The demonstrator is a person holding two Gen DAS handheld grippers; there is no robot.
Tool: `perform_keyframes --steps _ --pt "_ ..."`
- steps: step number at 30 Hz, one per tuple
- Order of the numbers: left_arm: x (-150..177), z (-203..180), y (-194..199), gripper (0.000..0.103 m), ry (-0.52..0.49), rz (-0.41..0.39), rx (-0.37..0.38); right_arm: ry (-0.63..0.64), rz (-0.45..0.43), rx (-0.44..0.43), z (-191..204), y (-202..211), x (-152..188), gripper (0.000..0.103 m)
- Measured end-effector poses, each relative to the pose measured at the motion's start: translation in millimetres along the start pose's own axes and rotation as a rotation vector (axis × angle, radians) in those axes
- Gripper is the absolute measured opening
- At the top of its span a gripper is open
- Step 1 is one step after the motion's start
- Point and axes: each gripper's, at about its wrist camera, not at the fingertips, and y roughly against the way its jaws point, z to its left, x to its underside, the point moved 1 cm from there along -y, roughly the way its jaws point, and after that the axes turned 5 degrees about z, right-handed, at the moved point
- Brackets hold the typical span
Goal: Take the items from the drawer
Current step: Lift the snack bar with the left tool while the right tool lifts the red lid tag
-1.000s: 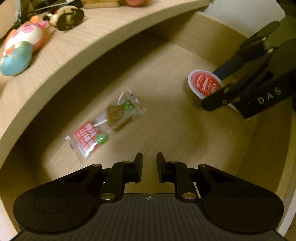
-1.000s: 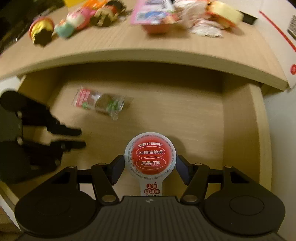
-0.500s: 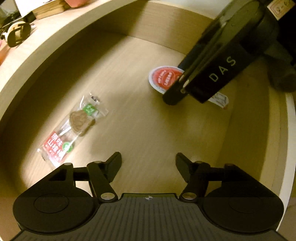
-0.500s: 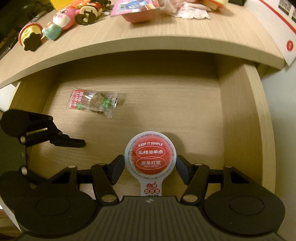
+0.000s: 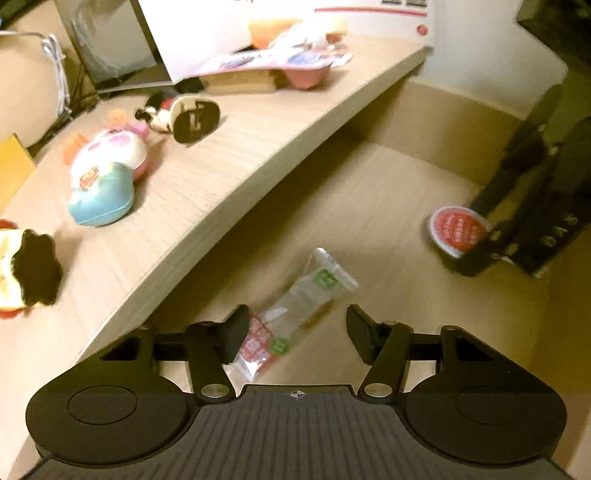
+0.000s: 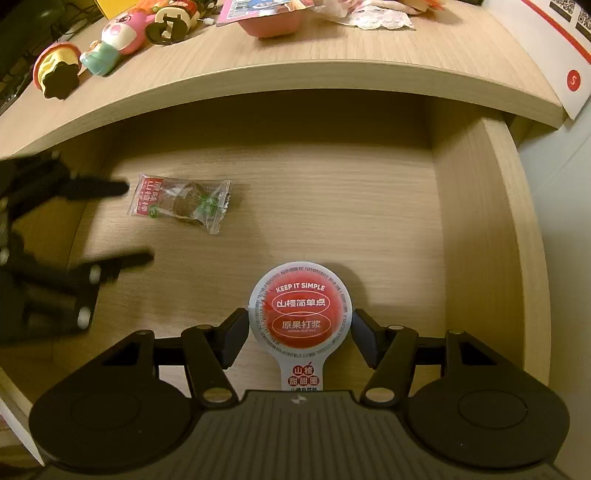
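In the open wooden drawer [image 6: 476, 229] lies a clear snack packet [image 6: 181, 201] with a red label. My left gripper [image 5: 297, 332] is open, its fingers standing on either side of the packet [image 5: 299, 306], low over the drawer floor. From the right wrist view the left gripper [image 6: 129, 223] sits just left of the packet. My right gripper [image 6: 300, 336] is shut on a small cup with a red lid [image 6: 301, 314], pads pressed to the lid's sides. The left wrist view has this cup [image 5: 456, 230] at the drawer's right, with the right gripper's fingers partly covering it.
The desk top [image 6: 332, 62] overhangs the drawer's back. On it lie several toy figures [image 5: 107, 177], a pink tray [image 6: 273, 22] and a white box with a red stripe [image 6: 554, 48]. The drawer's right wall [image 5: 561, 332] is close to the cup.
My left gripper opened from nearly shut to wide and moved over the snack packet, which now lies between its fingers. The right gripper kept its hold on the cup.
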Motion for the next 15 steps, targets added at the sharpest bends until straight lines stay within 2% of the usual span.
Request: perform_keyframes --steps 3,6,8,11,12,13,15 --pt "-4 -1 -14 0.053 -0.014 0.034 0.014 -0.007 0.008 -0.008 -1 -1 -1 0.062" --pt "-8 -3 -27 0.053 0.031 0.068 0.031 -0.007 0.014 -0.013 -2 -2 -1 0.062" --pt "-9 1 -29 0.057 0.086 0.080 0.072 -0.008 0.017 -0.014 0 -2 -1 0.062" --pt "-9 2 -22 0.058 0.104 0.070 0.159 -0.010 0.020 -0.018 0 -2 -1 0.062" --pt "-9 0 -18 0.059 0.084 0.045 0.147 -0.010 0.022 -0.021 0 -2 0 0.062" --pt "-9 -1 -17 0.052 0.059 0.027 0.122 -0.011 0.024 -0.023 0 -2 0 0.062" --pt "-8 -6 -21 0.051 0.008 0.035 0.091 -0.011 0.029 -0.023 0 -2 0 0.062"
